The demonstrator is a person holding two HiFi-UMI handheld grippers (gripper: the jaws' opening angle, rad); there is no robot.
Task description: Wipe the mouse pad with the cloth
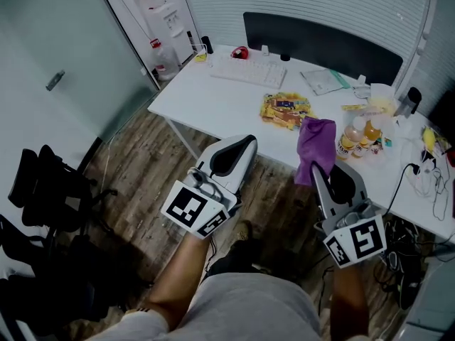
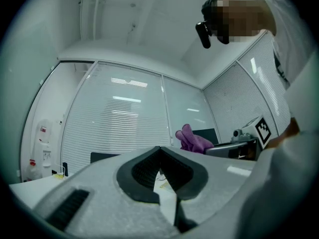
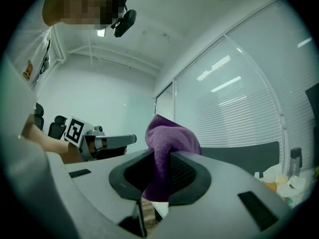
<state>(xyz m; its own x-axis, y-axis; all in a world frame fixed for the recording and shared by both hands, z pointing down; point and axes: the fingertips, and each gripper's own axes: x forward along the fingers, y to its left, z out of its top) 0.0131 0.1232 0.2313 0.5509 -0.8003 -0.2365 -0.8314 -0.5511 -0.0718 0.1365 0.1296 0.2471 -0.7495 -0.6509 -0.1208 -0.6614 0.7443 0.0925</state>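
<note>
A purple cloth (image 1: pixel 315 146) hangs bunched from my right gripper (image 1: pixel 316 169), which is shut on it just in front of the white table's (image 1: pixel 213 109) near edge. The right gripper view shows the cloth (image 3: pixel 167 138) pinched between the dark pads and rising above my right gripper (image 3: pixel 162 159). My left gripper (image 1: pixel 249 141) hovers over the wooden floor to the left, shut with nothing in it; its pads meet in the left gripper view (image 2: pixel 160 152). A flat yellow printed pad (image 1: pixel 286 110), seemingly the mouse pad, lies on the table beyond both grippers.
A white keyboard (image 1: pixel 247 71) lies at the back of the table before a dark screen (image 1: pixel 320 41). Bottles and clutter (image 1: pixel 364 133) crowd the right end, with cables (image 1: pixel 421 176) hanging there. Black chairs (image 1: pixel 43 190) stand at the left, a water dispenser (image 1: pixel 160 20) at the back.
</note>
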